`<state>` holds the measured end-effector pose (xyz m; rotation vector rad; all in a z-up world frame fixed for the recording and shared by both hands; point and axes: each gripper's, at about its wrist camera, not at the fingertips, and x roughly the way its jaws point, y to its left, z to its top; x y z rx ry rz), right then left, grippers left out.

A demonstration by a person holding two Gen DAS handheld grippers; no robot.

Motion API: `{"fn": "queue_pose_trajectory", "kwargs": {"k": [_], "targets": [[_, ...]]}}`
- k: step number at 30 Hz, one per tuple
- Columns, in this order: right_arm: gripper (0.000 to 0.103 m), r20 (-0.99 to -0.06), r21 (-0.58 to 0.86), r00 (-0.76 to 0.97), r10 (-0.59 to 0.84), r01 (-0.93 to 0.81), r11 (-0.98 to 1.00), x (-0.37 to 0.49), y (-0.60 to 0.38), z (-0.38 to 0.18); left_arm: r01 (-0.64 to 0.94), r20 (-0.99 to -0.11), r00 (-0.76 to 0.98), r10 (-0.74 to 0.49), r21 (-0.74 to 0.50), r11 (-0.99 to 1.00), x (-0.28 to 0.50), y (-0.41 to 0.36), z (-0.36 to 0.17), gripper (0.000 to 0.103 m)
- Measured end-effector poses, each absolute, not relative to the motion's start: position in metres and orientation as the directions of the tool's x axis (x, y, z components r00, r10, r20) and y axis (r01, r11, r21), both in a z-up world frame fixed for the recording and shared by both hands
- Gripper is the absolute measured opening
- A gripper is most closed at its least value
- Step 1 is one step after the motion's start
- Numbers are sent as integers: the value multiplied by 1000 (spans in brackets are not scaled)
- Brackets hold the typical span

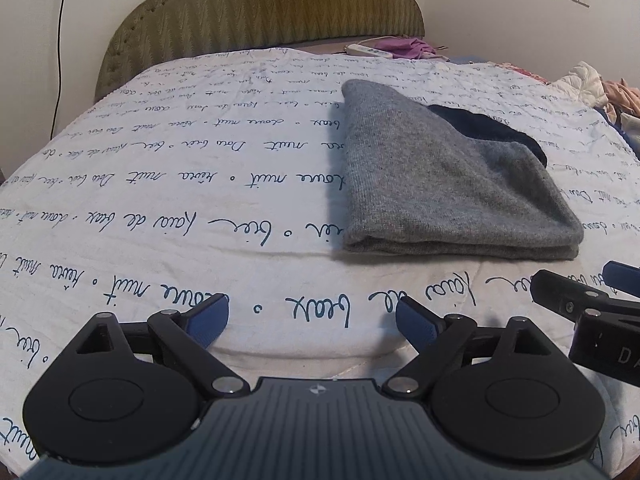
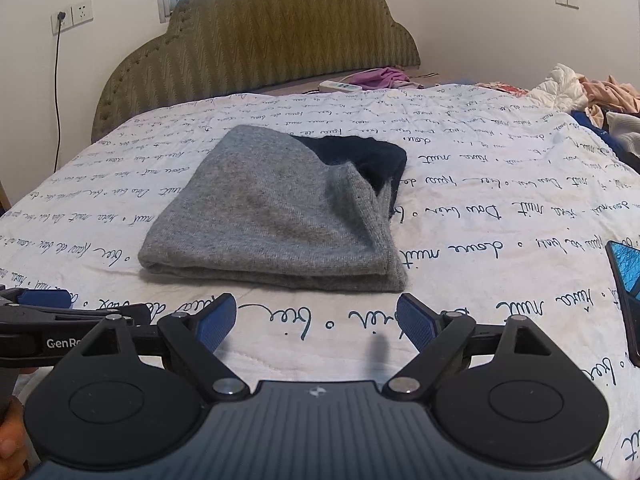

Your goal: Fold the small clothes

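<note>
A grey knit garment lies folded flat on the white bedspread, with a dark navy part showing at its far right. My left gripper is open over bare bedspread, just short of the fold and to its left, nothing between its blue pads. My right gripper is open too, close to the garment's near edge and apart from it. The right gripper shows at the right edge of the left wrist view, and the left gripper at the left edge of the right wrist view.
The white bedspread bears blue handwriting print. A green padded headboard stands behind. A white power strip and purple cloth lie at the bed's head. Loose clothes are piled far right. A dark phone lies at right.
</note>
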<state>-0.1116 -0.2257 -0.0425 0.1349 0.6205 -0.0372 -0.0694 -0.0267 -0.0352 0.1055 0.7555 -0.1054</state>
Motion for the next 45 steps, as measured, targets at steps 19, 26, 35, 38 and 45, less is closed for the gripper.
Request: {"fn": "queue_pose_trajectory", "kwargs": {"k": [19, 26, 35, 38, 45], "targets": [[88, -581, 110, 814, -2, 81, 991, -116, -227, -41, 138, -696, 715, -62, 54, 989, -72, -26, -37, 95], [88, -580, 110, 815, -1, 80, 991, -117, -227, -41, 131, -696, 716, -51, 62, 989, -72, -27, -37, 95], [88, -577, 113, 817, 3, 76, 991, -118, -228, -40, 127, -698, 715, -44, 68, 990, -73, -26, -37, 95], [88, -577, 113, 816, 4, 75, 991, -118, -228, -40, 127, -698, 714, -45, 67, 990, -73, -26, -37, 95], [88, -578, 114, 816, 5, 75, 991, -118, -228, -40, 132, -700, 713, -44, 72, 989, -73, -27, -38, 95]]}}
